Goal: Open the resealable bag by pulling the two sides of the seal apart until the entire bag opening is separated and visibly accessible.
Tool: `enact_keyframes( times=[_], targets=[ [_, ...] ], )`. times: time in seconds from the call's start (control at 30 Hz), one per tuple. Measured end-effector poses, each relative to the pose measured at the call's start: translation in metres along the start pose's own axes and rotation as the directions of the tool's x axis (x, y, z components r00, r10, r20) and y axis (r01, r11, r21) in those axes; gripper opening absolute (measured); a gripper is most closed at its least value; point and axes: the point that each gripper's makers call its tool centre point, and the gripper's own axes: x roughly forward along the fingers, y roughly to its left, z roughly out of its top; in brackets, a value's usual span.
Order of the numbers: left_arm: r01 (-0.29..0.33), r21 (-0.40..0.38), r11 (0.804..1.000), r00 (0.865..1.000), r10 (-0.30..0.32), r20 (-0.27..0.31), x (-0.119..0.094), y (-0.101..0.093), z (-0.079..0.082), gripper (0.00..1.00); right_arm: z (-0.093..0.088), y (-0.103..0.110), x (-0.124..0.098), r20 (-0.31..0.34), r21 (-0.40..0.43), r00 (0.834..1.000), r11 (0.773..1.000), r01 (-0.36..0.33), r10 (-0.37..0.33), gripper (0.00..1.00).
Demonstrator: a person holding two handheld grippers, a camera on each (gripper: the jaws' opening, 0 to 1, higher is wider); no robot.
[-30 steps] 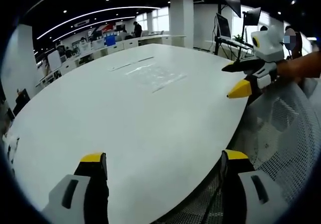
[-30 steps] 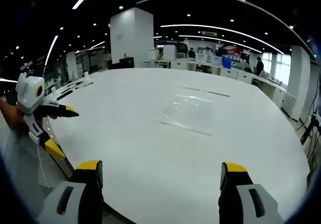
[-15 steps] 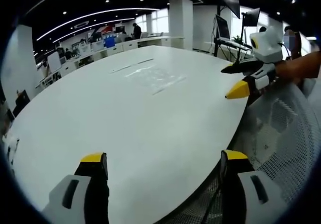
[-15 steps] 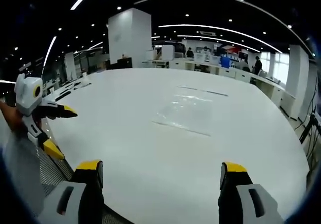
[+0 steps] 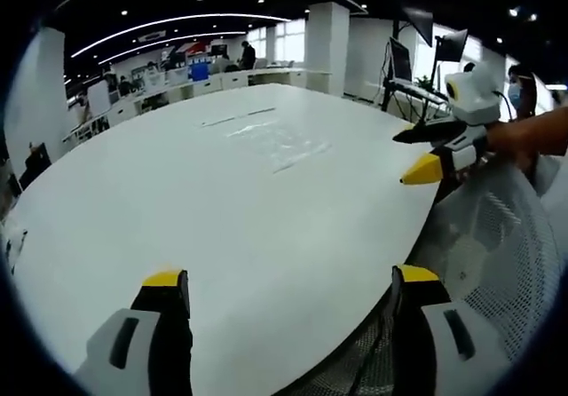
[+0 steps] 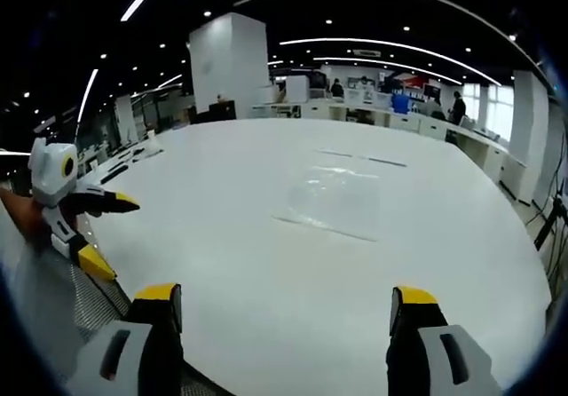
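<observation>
Looking along the left hand-held gripper [image 5: 282,282], its jaws stand wide apart and hold nothing. The resealable bag [image 5: 282,141] lies flat and clear far out on the white worktop [image 5: 177,201], barely visible; no writing can be read. The right hand-held gripper [image 5: 424,152] hovers at the worktop's edge.

From the right hand-held gripper [image 6: 282,300], also wide open and empty, the transparent bag [image 6: 330,202] lies flat mid-worktop [image 6: 222,236], well apart from the left hand-held gripper [image 6: 106,232] at the near edge.

Clear resealable bag [image 6: 333,202] flat on white table [image 6: 222,227], jaws spread
</observation>
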Motion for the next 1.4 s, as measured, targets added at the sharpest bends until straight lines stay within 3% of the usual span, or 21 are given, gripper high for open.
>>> enact_keyframes(
  times=[0.13, 0.27, 0.47, 0.67, 0.87, 1.17, 1.33, 1.4],
  targets=[
    [0.007, 0.017, 1.0, 1.0, -0.007, -0.013, 0.0, -0.001, 0.0, 0.95, 0.007, -0.006, 0.002, 0.013, 0.003, 1.0, 1.0, -0.005, 0.004, 0.96],
    [0.014, 0.05, 0.999, 1.0, -0.013, -0.013, 0.001, -0.002, 0.009, 0.95, 0.015, -0.008, 0.007, 0.018, 0.002, 0.999, 1.0, -0.031, 0.031, 0.95],
    [0.018, 0.089, 0.996, 1.0, -0.018, -0.007, 0.006, 0.0, 0.025, 0.92, 0.029, -0.012, 0.024, -0.021, -0.067, 0.997, 0.994, -0.082, 0.081, 0.9],
    [0.018, 0.041, 0.999, 0.999, -0.02, 0.029, 0.009, 0.007, 0.04, 0.89, 0.047, -0.01, 0.043, -0.021, -0.084, 0.993, 0.989, -0.119, 0.118, 0.86],
    [0.015, 0.057, 0.998, 1.0, -0.016, 0.022, 0.01, 0.013, 0.043, 0.86, 0.057, -0.006, 0.062, -0.042, -0.108, 0.989, 0.983, -0.148, 0.144, 0.85],
    [0.017, 0.063, 0.998, 0.999, -0.019, 0.042, 0.016, 0.016, 0.056, 0.88, 0.062, -0.003, 0.075, -0.078, -0.125, 0.974, 0.967, -0.22, 0.212, 0.81],
    [0.011, 0.063, 0.998, 1.0, -0.013, 0.028, 0.02, 0.018, 0.055, 0.87, 0.051, -0.01, 0.087, -0.14, -0.134, 0.968, 0.965, -0.226, 0.207, 0.8],
    [0.014, 0.057, 0.998, 1.0, -0.015, 0.019, 0.02, 0.018, 0.053, 0.87, 0.052, -0.014, 0.092, -0.135, -0.122, 0.969, 0.967, -0.224, 0.207, 0.78]
  ],
)
